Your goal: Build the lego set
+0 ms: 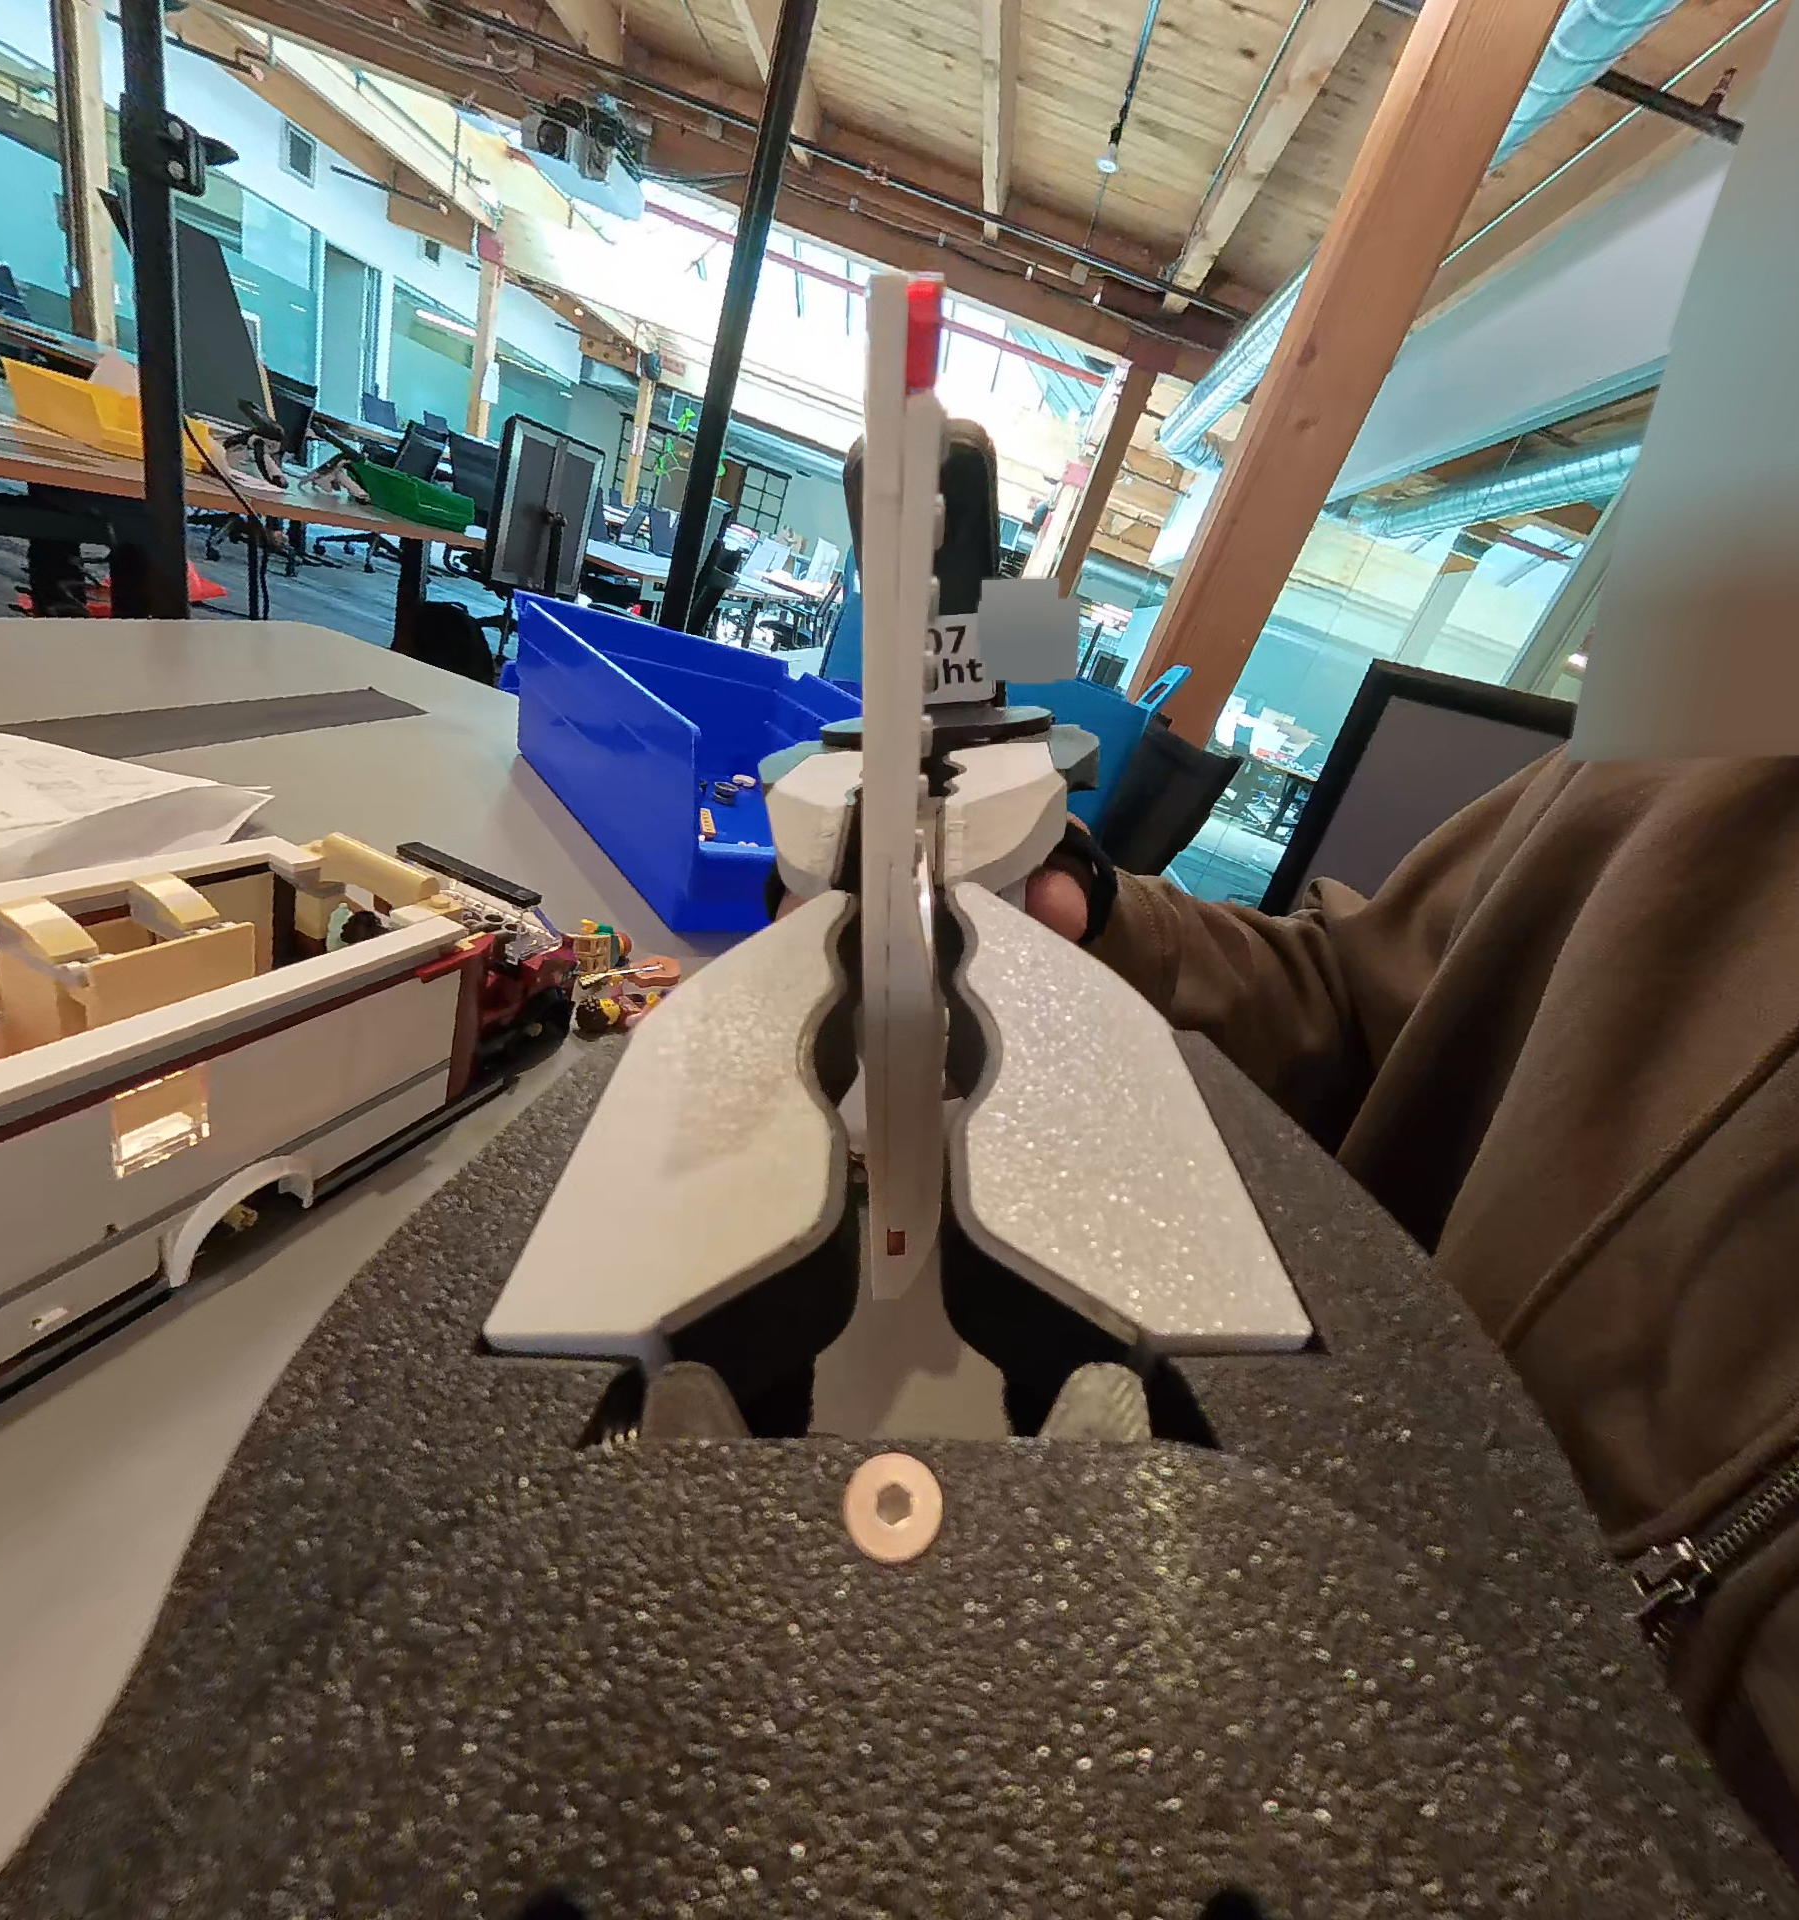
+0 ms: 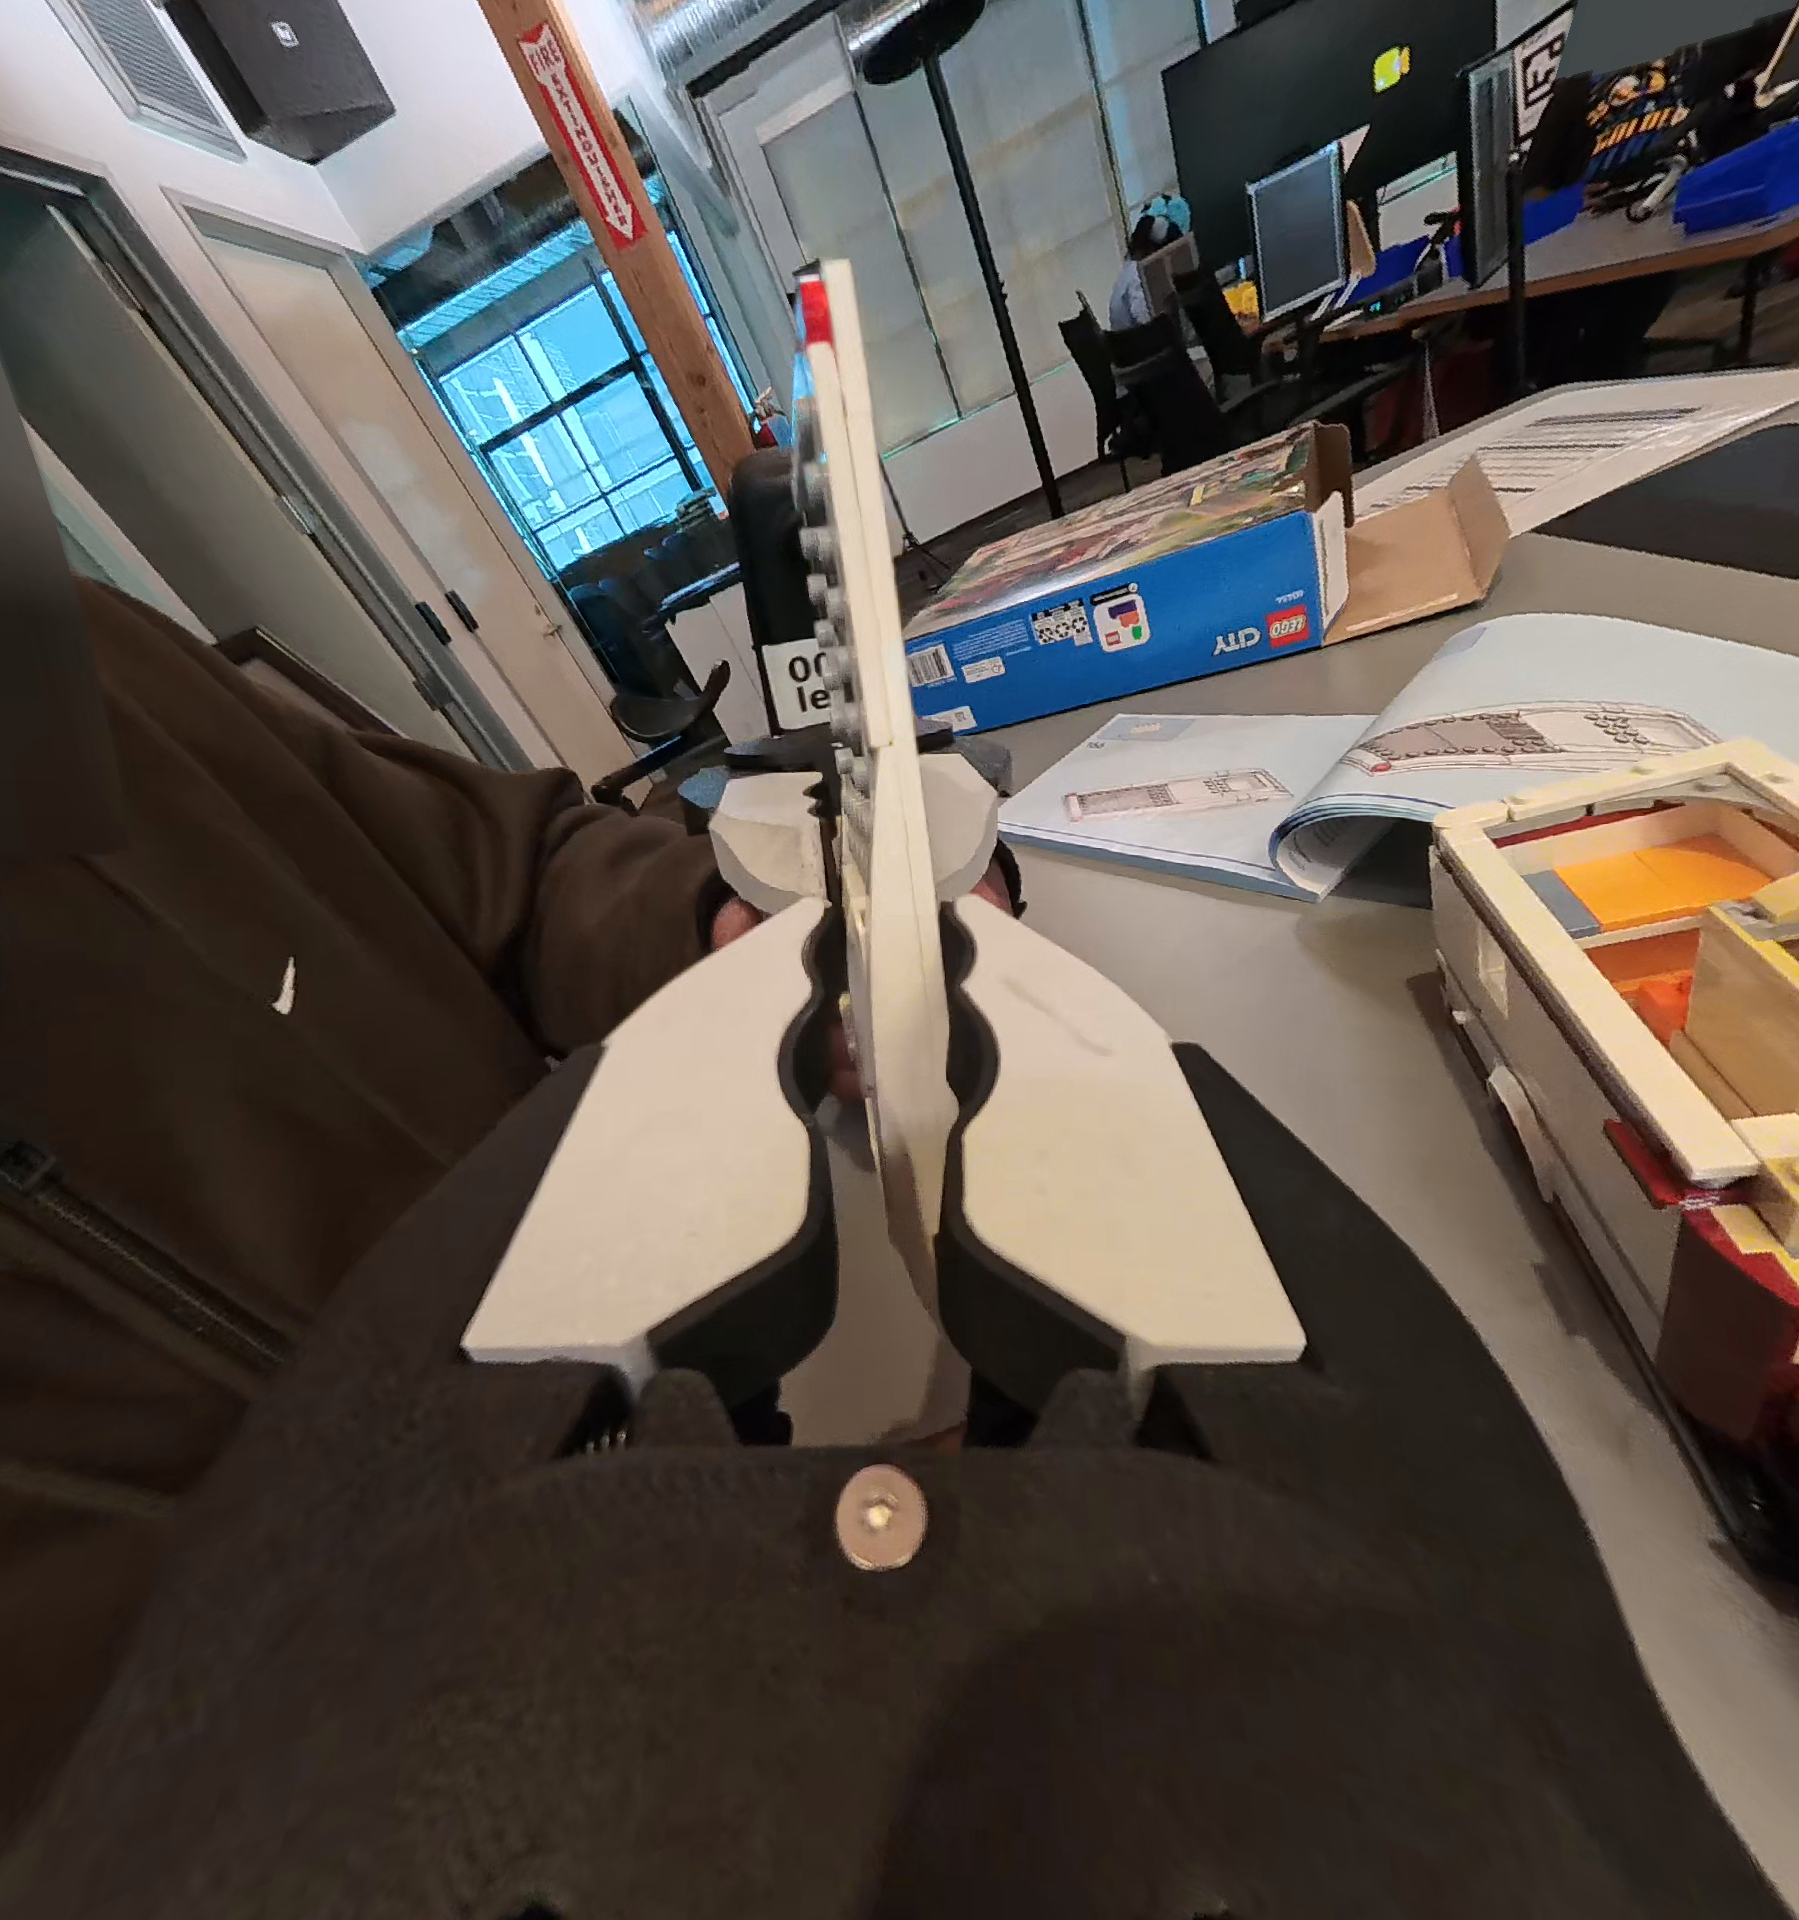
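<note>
An open-plan office with exposed timber ceiling beams [image 1: 978, 104]: behind the grey table [image 1: 251, 665] stand rows of desks with monitors [image 2: 1290, 229], office chairs [image 1: 427, 457] and glass partitions [image 2: 874, 260].

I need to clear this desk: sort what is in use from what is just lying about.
In use:
- white brick panel, clamped on edge by left gripper and right gripper

Lying about:
- roofless toy van
- toy figures
- blue bin
- open booklet
- blue box
</note>
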`<state>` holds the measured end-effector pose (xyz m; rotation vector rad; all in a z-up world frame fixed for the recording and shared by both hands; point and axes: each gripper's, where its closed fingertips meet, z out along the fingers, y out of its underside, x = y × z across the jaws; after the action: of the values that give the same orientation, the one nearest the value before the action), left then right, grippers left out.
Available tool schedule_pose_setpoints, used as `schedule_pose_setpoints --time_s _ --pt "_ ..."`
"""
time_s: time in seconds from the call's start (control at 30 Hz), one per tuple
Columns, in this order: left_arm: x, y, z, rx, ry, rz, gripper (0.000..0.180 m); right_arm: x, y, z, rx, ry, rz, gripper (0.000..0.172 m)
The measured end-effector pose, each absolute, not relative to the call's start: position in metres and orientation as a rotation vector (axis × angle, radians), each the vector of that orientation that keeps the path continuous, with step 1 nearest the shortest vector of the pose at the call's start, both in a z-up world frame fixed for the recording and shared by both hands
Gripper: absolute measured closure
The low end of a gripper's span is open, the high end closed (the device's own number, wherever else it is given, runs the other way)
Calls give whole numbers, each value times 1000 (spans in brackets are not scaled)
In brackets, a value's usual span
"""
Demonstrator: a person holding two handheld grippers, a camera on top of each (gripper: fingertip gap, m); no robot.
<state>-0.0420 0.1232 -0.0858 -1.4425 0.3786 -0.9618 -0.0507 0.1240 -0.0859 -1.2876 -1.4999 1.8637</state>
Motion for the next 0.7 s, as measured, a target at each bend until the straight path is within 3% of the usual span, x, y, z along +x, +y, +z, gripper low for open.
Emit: schedule_pose_setpoints --time_s 0.6,0.7 --pt "-39 118 -82 -1422 405 -1020 168 -48 118 -82 -1224 -1510 1904 157" --pt "-39 117 -82 -1421 417 -1012 168 -49 122 -83 -1246 -1506 1862 148"
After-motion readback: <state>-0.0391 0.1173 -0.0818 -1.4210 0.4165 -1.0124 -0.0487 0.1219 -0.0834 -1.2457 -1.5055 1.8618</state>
